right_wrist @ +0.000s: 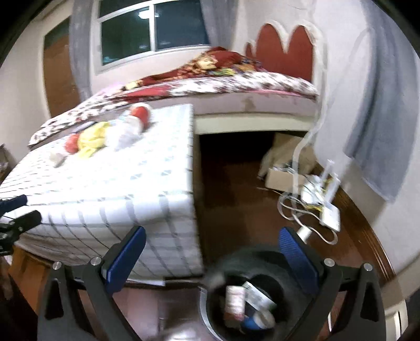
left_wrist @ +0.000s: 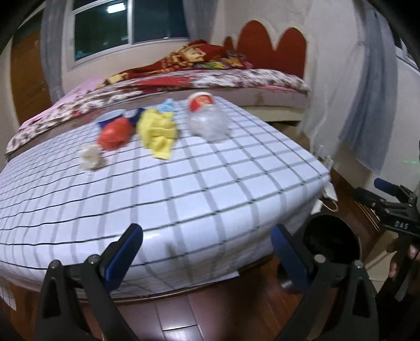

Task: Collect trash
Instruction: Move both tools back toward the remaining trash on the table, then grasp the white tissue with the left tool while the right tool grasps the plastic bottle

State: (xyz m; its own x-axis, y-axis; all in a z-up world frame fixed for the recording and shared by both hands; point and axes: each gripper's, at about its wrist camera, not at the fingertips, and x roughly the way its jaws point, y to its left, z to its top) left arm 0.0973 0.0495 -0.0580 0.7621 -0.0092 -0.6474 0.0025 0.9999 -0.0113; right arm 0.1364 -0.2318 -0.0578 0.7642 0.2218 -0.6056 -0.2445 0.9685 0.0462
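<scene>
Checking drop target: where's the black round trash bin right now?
The black round trash bin stands on the wooden floor by the checked table's right corner, directly below the open right gripper.

Floral bed [left_wrist: 236, 78] beneath dark window [left_wrist: 131, 23] (night outside), wooden floor [right_wrist: 236, 183].

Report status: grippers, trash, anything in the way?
Left hand-held gripper open, empty, short of the table. Right hand-held gripper open over the bin; trash already inside. Yellow wrapper, orange piece, clear bag still on the table. Path clear.
</scene>
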